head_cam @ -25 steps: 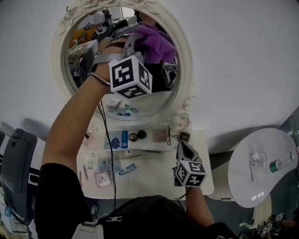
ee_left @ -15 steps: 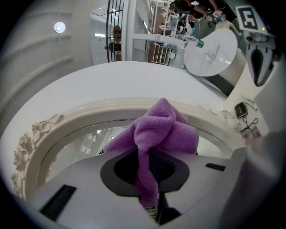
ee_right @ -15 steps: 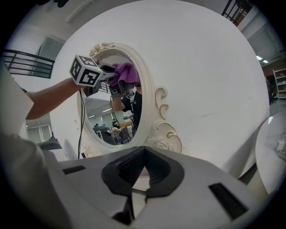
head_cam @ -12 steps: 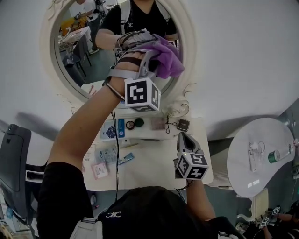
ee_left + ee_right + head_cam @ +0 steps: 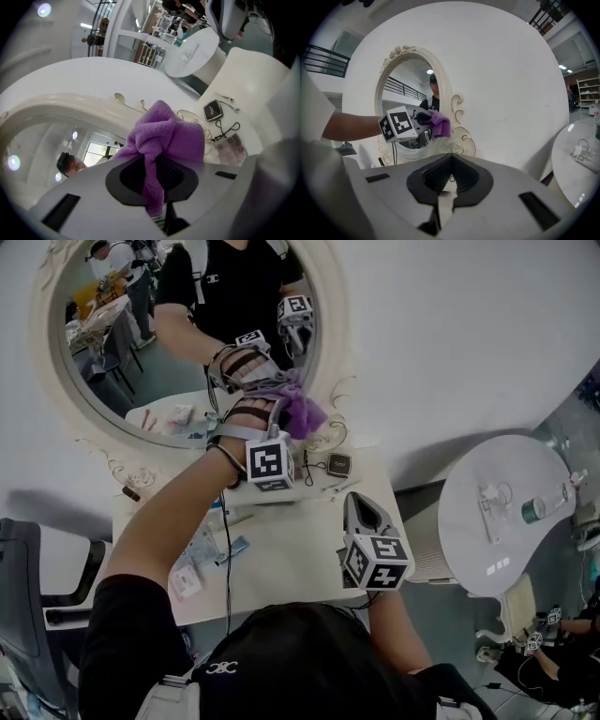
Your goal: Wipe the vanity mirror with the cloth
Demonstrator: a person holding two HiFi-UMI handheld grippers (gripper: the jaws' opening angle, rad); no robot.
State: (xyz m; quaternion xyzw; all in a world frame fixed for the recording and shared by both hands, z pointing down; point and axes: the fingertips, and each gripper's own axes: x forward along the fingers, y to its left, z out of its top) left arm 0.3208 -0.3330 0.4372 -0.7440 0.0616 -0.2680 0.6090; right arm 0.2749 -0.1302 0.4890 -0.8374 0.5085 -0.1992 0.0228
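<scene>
Head view: the left gripper [image 5: 289, 424] presses the purple terry cloth [image 5: 302, 412] against the lower right rim of the oval cream-framed vanity mirror [image 5: 112, 371], above the white desk [image 5: 300, 554] at its far edge.

Left gripper view: its jaws pinch the cloth firmly, probably so it holds while wiping.

Right gripper view: the right gripper [image 5: 451, 164] is closed on nothing and idle.

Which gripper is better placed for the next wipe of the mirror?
Left. The left gripper is shut on the purple cloth, right at the vanity mirror's lower rim; the right gripper is empty, low over the table.

White table [image 5: 291, 554], scattered packets [image 5: 185, 579]
</scene>
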